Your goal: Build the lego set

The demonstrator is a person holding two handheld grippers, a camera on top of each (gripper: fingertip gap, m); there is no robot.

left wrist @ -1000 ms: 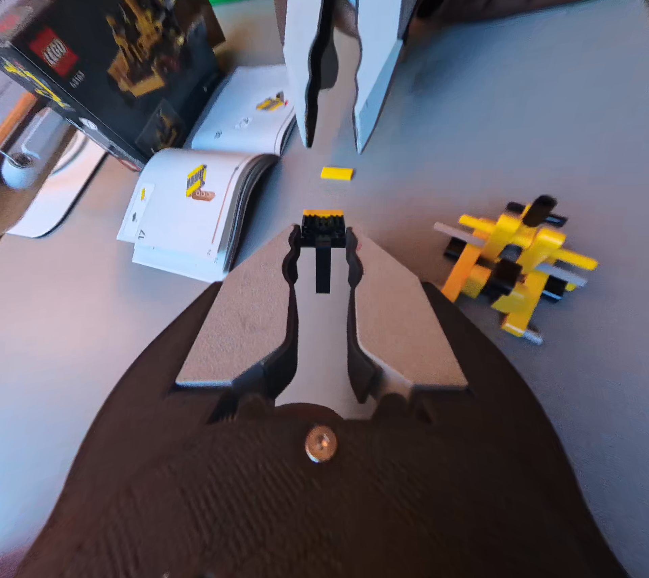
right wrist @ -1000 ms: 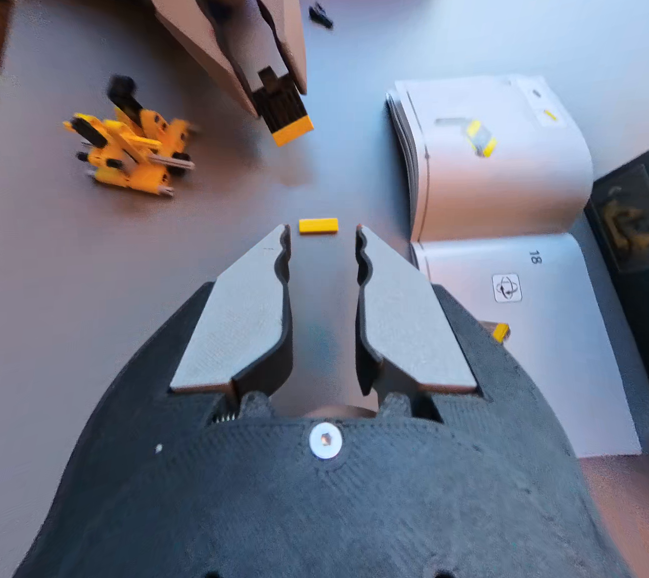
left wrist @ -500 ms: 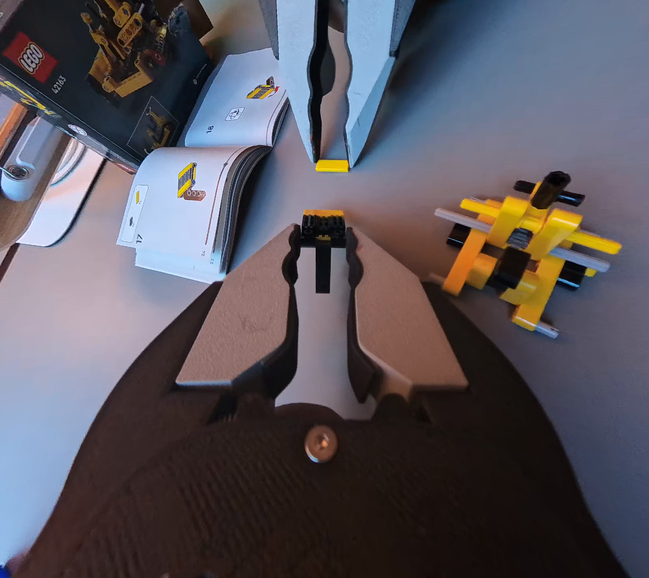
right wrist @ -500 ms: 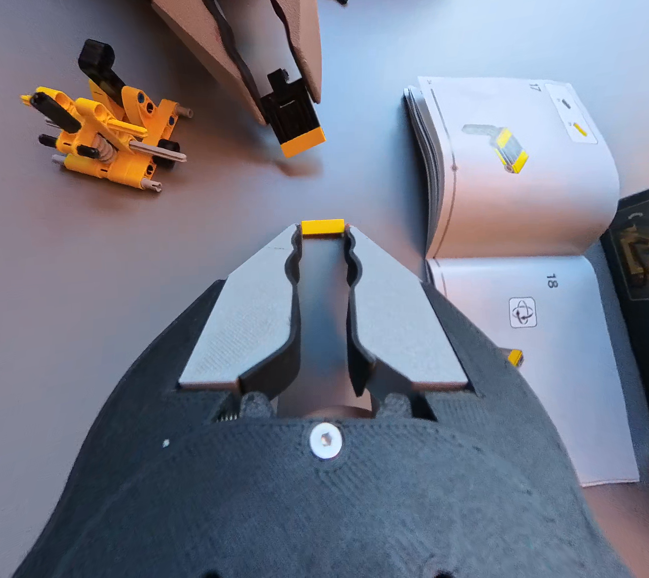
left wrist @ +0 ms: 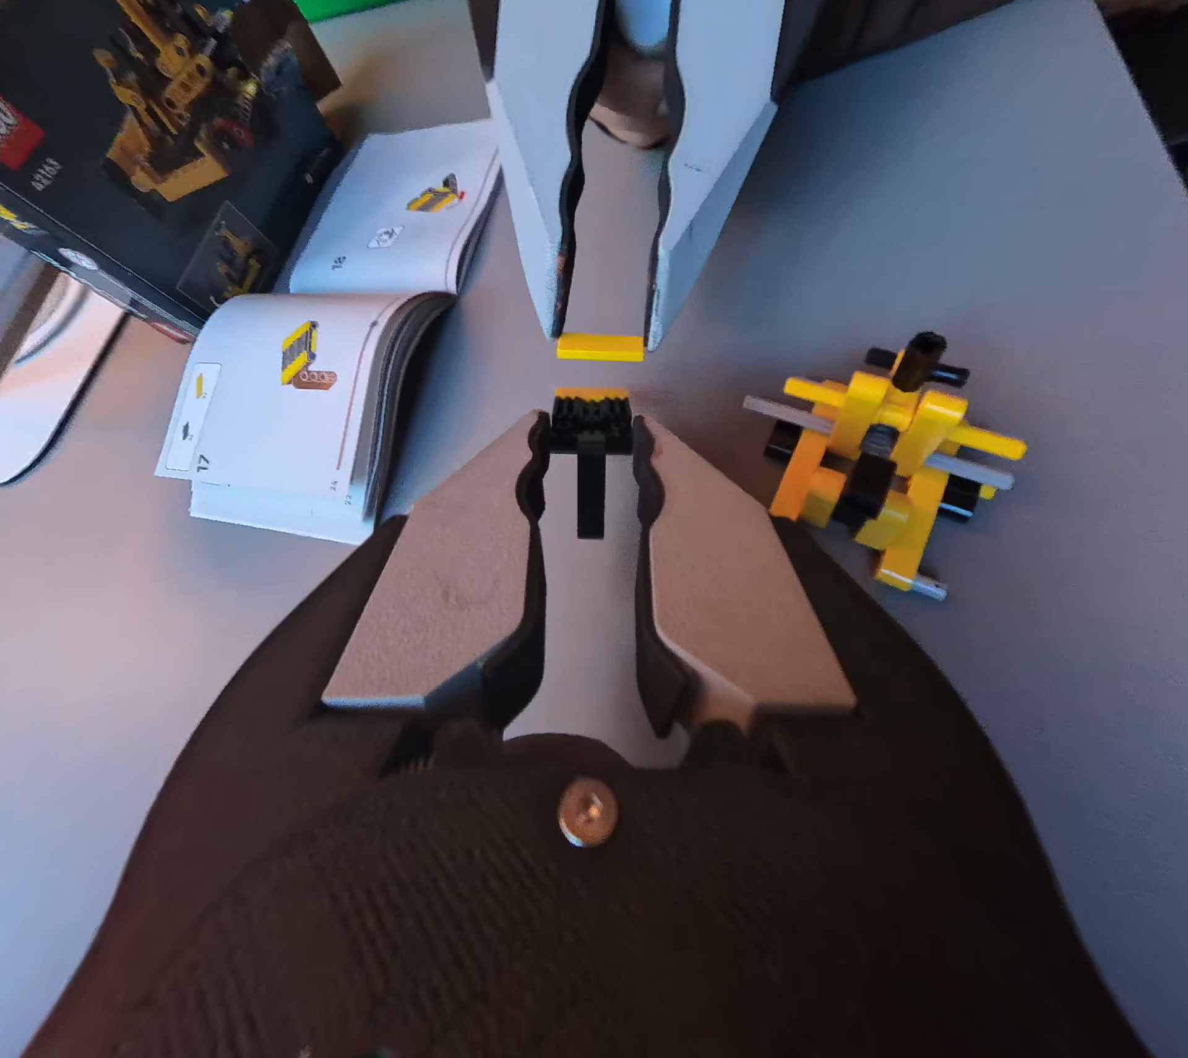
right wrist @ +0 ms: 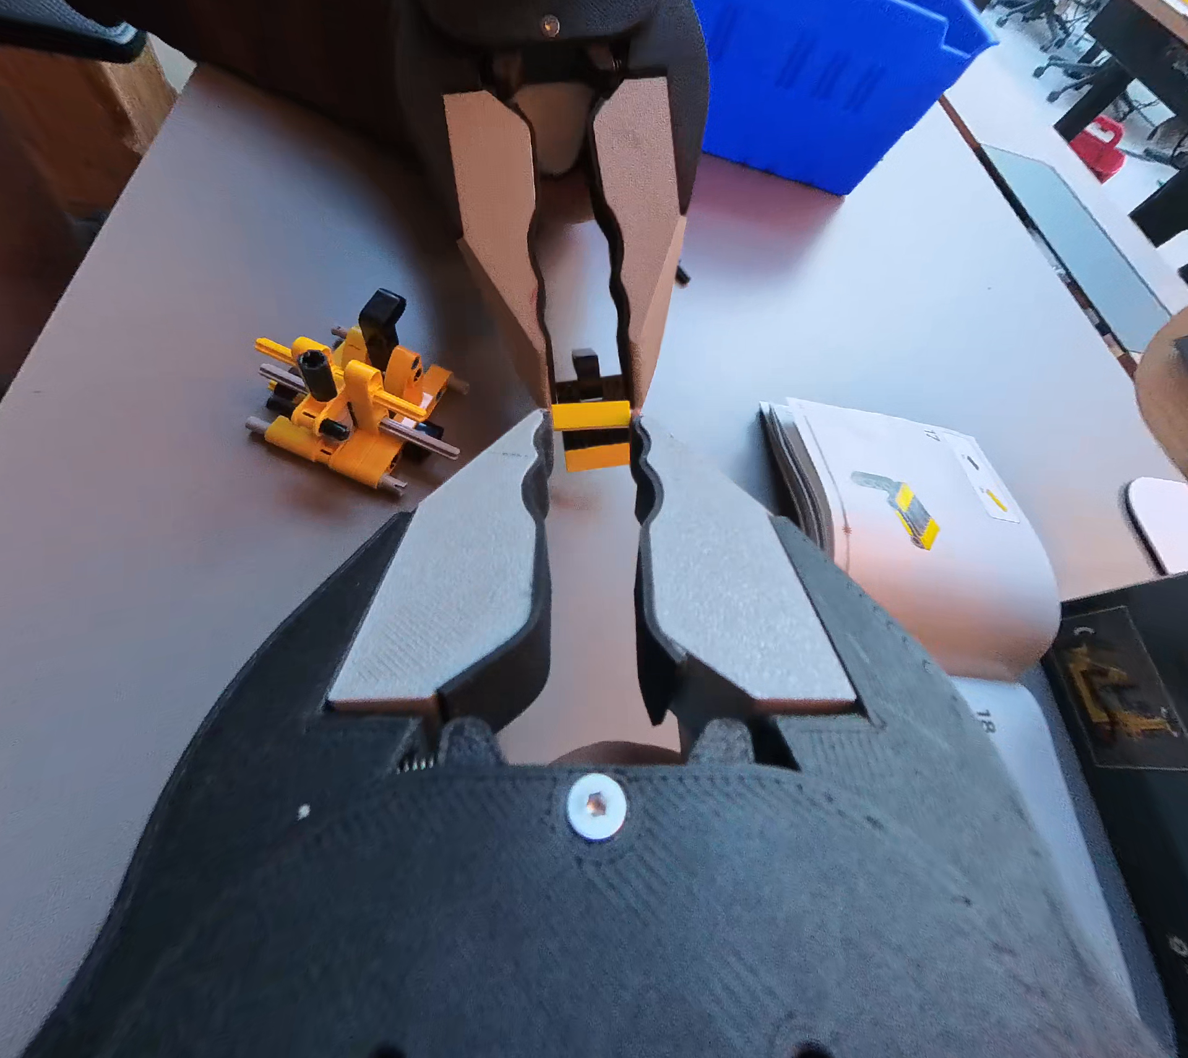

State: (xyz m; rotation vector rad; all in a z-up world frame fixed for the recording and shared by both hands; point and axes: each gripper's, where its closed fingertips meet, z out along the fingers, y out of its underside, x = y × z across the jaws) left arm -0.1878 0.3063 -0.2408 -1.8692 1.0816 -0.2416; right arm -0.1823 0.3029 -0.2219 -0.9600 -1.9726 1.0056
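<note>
Above grey table, R gripper (right wrist: 590,416) pinches flat yellow tile (right wrist: 590,415); L gripper (left wrist: 590,426) clamps ribbed black piece (left wrist: 590,424).

The left gripper (left wrist: 590,436) grips a small black piece (left wrist: 590,436) with a yellow strip along its far edge — the fingertips pinch it from both sides, and a thin black stem runs back between the fingers. Just beyond the black piece, facing it, the right gripper (left wrist: 600,342) clamps a flat yellow tile (left wrist: 600,348) at its tips (a narrow gap separates tile and piece). Right of the black piece, a yellow-and-black assembly (left wrist: 887,461) with grey axles sits on the grey table (left wrist: 932,230). Left of it lies an open instruction booklet (left wrist: 308,384); beyond that stands the dark set box (left wrist: 141,82).
</note>
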